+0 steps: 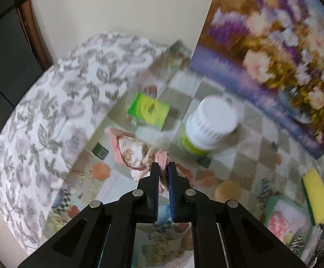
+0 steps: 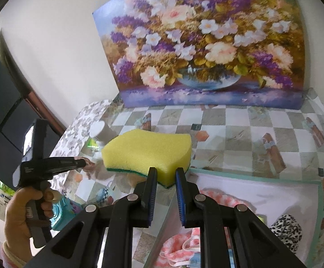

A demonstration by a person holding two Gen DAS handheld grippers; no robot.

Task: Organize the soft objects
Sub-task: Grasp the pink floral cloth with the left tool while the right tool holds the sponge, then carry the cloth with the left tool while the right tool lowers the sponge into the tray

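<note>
Two grippers at work: my left gripper point(image 1: 163, 167) pinches a pink cloth point(image 1: 130, 150) above the checkered tablecloth point(image 1: 246, 156); my right gripper point(image 2: 166, 173) grips the yellow sponge point(image 2: 147, 149) beside the box point(image 2: 273, 176).

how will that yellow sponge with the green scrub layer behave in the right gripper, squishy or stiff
The yellow foam sponge with the green scrub layer probably squashes: its open-pored foam sits pinched at one corner by the right gripper. It likely weighs little, held level from that corner. Its rough texture should resist slipping.

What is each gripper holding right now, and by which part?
Right gripper clamps the sponge at its near corner. Left gripper pinches the pink cloth by its near edge.
</note>
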